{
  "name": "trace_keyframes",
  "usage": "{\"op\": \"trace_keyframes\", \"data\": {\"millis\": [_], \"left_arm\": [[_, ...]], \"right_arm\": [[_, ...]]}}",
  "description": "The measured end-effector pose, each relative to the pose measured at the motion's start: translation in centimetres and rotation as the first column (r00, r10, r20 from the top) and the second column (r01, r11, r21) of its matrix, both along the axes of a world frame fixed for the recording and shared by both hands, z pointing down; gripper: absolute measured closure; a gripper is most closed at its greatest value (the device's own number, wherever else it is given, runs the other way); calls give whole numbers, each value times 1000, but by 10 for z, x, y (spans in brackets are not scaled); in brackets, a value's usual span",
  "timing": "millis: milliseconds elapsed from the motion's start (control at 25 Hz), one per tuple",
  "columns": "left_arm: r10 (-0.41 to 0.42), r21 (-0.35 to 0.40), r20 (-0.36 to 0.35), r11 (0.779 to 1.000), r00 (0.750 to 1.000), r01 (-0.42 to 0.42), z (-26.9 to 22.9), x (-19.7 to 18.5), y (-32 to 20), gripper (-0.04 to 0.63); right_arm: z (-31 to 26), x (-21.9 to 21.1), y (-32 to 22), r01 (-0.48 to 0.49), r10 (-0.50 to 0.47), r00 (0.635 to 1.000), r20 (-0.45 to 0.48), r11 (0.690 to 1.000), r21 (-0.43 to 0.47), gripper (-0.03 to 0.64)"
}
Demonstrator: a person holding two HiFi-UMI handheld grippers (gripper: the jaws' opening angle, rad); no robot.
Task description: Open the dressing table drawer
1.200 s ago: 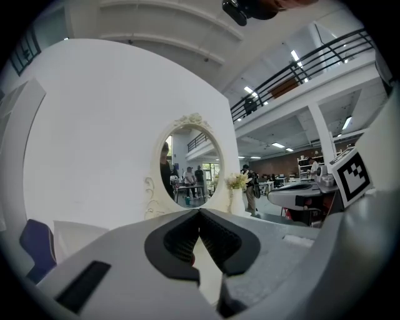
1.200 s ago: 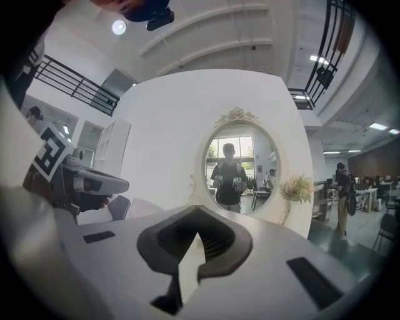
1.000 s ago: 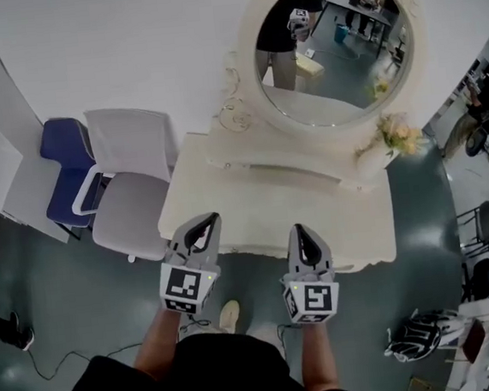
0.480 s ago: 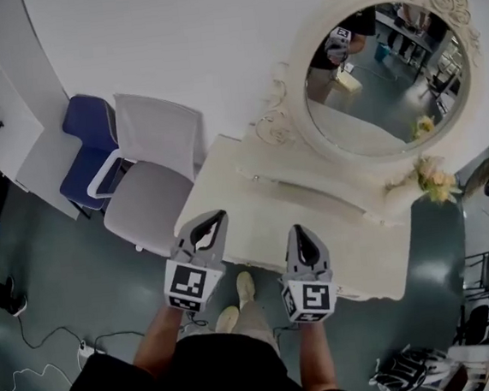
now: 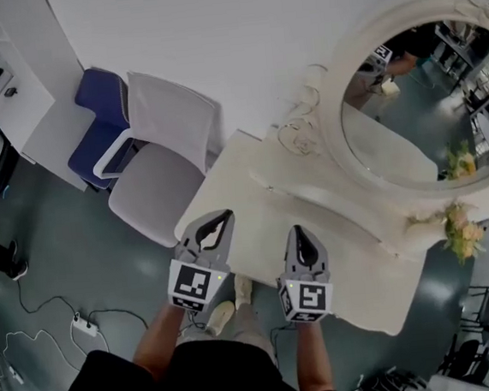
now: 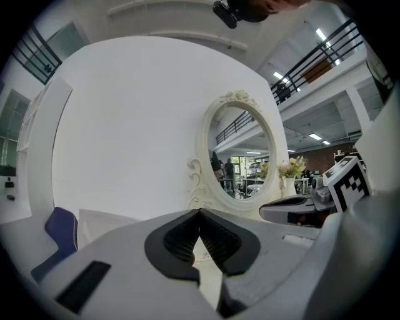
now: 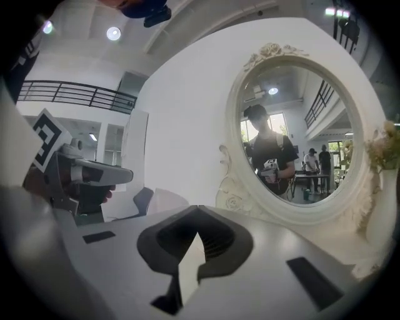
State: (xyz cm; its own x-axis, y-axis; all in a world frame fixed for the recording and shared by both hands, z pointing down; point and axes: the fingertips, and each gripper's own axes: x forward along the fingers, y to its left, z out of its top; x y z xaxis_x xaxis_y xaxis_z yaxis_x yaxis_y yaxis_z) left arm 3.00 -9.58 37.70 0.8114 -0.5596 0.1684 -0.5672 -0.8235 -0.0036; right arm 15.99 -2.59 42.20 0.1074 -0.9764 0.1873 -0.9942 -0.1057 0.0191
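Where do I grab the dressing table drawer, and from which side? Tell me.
The drawer's front and handle don't show: the dressing table's top hides them from above. Likely grip a pull under the top's near edge, coming level from that side, facing the mirror. The right gripper is shut and must open first.

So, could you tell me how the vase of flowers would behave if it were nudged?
The vase looks tall and narrow under bushy flowers, so it would probably tip rather than slide. It stands near the table corner, so it might fall off.
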Motion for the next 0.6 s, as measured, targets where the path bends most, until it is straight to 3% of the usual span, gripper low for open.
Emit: {"op": "trace_keyframes", "data": {"millis": [280,440,600], "left_arm": [[-57,-79,21,995,998,59,43,13,-36,594],[-77,-59,34,995,996,78,60,18,-55,594],[-102,-105,53,989,993,107,87,18,-65,594]], "right_arm": [[52,17,-48,50,-48,998,35,997,-65,618],[76,20,-69,69,-63,996,64,993,-95,618],[106,20,-83,93,-81,993,90,986,-137,618]]}}
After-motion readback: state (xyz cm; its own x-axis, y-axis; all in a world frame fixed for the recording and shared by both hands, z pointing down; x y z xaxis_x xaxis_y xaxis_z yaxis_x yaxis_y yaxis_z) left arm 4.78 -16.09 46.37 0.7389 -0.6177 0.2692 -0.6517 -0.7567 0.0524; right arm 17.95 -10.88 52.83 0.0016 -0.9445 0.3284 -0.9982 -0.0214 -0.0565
